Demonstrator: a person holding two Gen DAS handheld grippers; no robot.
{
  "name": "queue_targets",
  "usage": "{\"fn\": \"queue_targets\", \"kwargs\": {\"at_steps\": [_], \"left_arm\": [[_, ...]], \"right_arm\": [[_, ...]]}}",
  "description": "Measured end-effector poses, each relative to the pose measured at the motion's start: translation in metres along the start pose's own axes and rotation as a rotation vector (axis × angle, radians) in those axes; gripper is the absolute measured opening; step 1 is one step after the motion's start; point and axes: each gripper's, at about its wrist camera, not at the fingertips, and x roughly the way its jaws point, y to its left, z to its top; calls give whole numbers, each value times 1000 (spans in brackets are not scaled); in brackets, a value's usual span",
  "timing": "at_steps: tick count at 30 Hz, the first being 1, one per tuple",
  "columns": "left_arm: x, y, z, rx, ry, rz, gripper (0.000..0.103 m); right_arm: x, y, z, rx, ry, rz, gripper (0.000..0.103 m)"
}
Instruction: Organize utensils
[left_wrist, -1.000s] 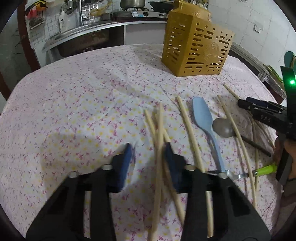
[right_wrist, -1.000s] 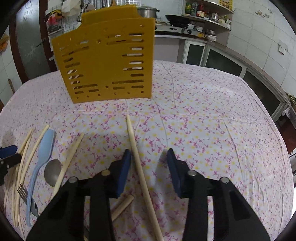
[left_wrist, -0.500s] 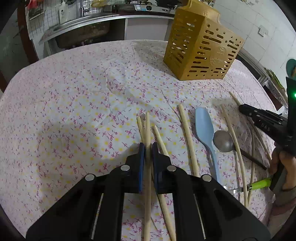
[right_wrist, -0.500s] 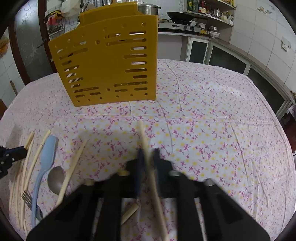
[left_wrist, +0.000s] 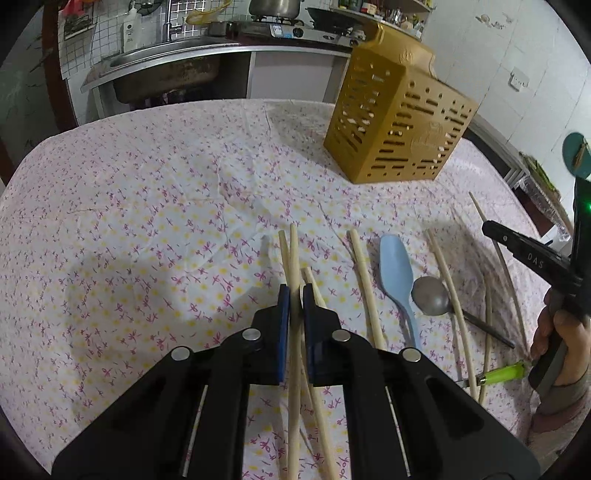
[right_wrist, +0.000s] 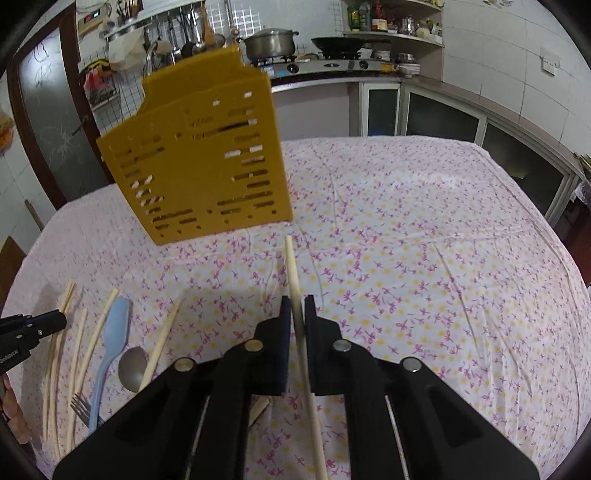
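A second ago both tools stood wide over the table (left_wrist: 110, 229), each straddling a chopstick; now both have closed. Our left tool (left_wrist: 294, 295) pinches one chopstick (left_wrist: 294, 251) between its blue pads, the stick running forward past the tips and back under the body. Our right tool (right_wrist: 295, 306) grips another chopstick (right_wrist: 291, 266), and the cloth looks to have dropped away beneath it — we judge that stick already lifted, its tip pointing toward the yellow holder (right_wrist: 207, 166).

That means two sticks are secured at once and the next step, as we read it, is carrying them to the holder, which stands upright at the far side of the table, well apart from the left tool.

Still lying on the cloth: several loose chopsticks (left_wrist: 364, 280), a blue spoon (left_wrist: 397, 273), a metal spoon (left_wrist: 430, 295) and a fork with a green handle (left_wrist: 506, 373) — most of the sorting remains.
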Motion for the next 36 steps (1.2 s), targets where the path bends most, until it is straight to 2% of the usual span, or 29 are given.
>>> {"fn": "queue_targets", "kwargs": {"at_steps": [10, 21, 27, 31, 33, 36], "left_arm": [[-14, 1, 3, -7, -26, -16, 6], [-26, 3, 4, -1, -53, -18, 6], [-12, 11, 5, -23, -7, -17, 6], [-9, 14, 6, -28, -8, -4, 6], [-7, 15, 6, -17, -7, 22, 7], [6, 22, 6, -18, 34, 64, 7]], "right_arm": [[-18, -4, 6, 38, -83, 17, 6], [-20, -5, 1, 43, -94, 15, 6], [-19, -6, -1, 45, -92, 11, 6], [-17, -7, -2, 49, -89, 9, 6], [-17, -7, -2, 48, -87, 9, 6], [-17, -7, -2, 46, -86, 8, 6]]}}
